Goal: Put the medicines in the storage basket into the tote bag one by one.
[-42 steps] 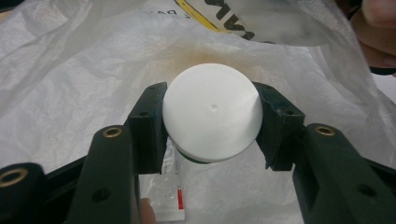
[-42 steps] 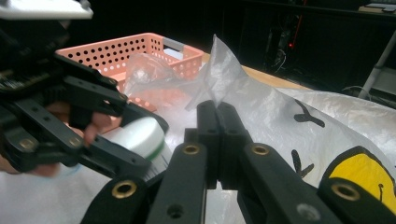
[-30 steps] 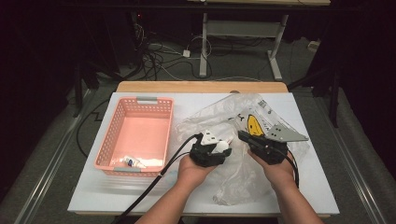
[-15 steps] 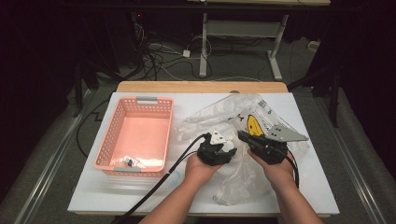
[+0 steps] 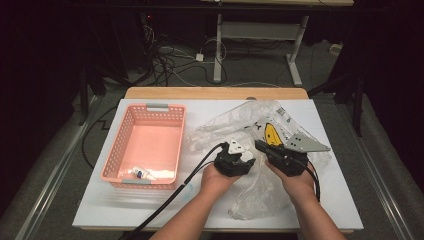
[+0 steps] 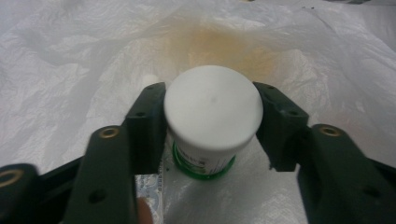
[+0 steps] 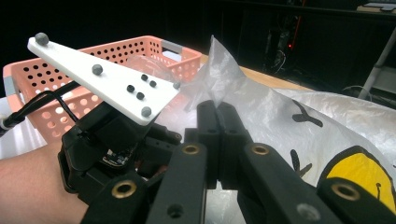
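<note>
A clear plastic bag [image 5: 235, 122] with a yellow smiley print lies crumpled on the white table [image 5: 335, 195]. My left gripper [image 6: 211, 126] reaches into the bag [image 6: 70, 60] and its pads press both sides of the white cap of a green-based jar [image 6: 212, 109]. Those jaws have just been opening a little, with the jar still between them. In the high view the left gripper [image 5: 235, 159] sits at the bag's middle. My right gripper [image 7: 217, 112] is shut on a raised fold of the bag [image 7: 280, 116], just right of the left one [image 5: 262, 146].
A pink perforated basket [image 5: 145, 107] stands at the table's left with a small tube [image 5: 141, 174] at its near end. Inside the bag a blister pack [image 6: 149, 191] lies beside the jar. The left gripper's white marker plate [image 7: 105, 79] rises close to my right jaws.
The left hand has shifted slightly right and down, deeper into the bag. The right gripper has kept still with the bag's fold in it.
</note>
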The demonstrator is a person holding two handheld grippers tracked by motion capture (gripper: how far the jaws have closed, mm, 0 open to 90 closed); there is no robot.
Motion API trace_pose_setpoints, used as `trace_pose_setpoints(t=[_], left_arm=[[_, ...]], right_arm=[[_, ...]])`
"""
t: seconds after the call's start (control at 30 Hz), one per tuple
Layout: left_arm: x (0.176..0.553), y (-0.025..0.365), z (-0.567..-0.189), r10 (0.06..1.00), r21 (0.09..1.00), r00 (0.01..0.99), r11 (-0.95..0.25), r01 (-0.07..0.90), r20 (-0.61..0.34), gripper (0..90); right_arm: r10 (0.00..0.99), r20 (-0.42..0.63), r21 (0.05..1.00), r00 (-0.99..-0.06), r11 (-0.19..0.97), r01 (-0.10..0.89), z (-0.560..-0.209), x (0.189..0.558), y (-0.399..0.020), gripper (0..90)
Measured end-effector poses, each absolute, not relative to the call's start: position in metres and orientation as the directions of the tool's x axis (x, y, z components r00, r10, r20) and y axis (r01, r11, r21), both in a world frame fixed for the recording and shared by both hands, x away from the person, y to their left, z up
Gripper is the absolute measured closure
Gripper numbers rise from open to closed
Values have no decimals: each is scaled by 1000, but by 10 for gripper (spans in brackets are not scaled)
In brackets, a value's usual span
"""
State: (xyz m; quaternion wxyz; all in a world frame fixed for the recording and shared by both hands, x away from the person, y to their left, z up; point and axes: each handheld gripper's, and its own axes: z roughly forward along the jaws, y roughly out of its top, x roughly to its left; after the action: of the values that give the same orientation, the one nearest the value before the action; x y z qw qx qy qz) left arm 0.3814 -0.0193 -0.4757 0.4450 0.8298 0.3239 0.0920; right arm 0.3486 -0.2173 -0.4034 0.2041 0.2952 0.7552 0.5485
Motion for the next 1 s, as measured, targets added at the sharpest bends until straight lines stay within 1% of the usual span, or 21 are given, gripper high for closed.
trace_pose_setpoints(t=[0.03,0.07,0.13,0.33,0.53,0.6,0.67,0.87,1.0], left_arm=[[381,-19,-475,625,796,769,-396,458,-131,419],[380,-19,-475,630,792,766,-398,463,-131,415],[380,-18,-474,631,781,764,-406,475,-137,357],[369,-7,-464,629,782,765,-405,475,-139,354],[356,13,-453,614,788,772,-389,477,-164,353],[351,20,-450,603,782,775,-385,490,-190,308],[344,28,-447,598,791,779,-379,480,-187,307],[324,55,-431,584,816,793,-365,448,-174,216],[316,75,-423,597,822,784,-353,446,-169,144]], right_arm=[[670,16,949,-742,224,222,-403,349,-218,900],[670,17,949,-742,223,224,-404,349,-218,900],[670,18,949,-742,222,223,-404,349,-218,900],[672,23,950,-740,217,226,-403,349,-219,900],[673,23,951,-739,214,225,-402,349,-220,900],[673,21,951,-739,215,223,-402,349,-220,900],[673,20,950,-739,217,223,-402,349,-220,900],[677,18,950,-736,217,224,-402,349,-220,900],[678,16,949,-735,220,224,-402,348,-219,900]])
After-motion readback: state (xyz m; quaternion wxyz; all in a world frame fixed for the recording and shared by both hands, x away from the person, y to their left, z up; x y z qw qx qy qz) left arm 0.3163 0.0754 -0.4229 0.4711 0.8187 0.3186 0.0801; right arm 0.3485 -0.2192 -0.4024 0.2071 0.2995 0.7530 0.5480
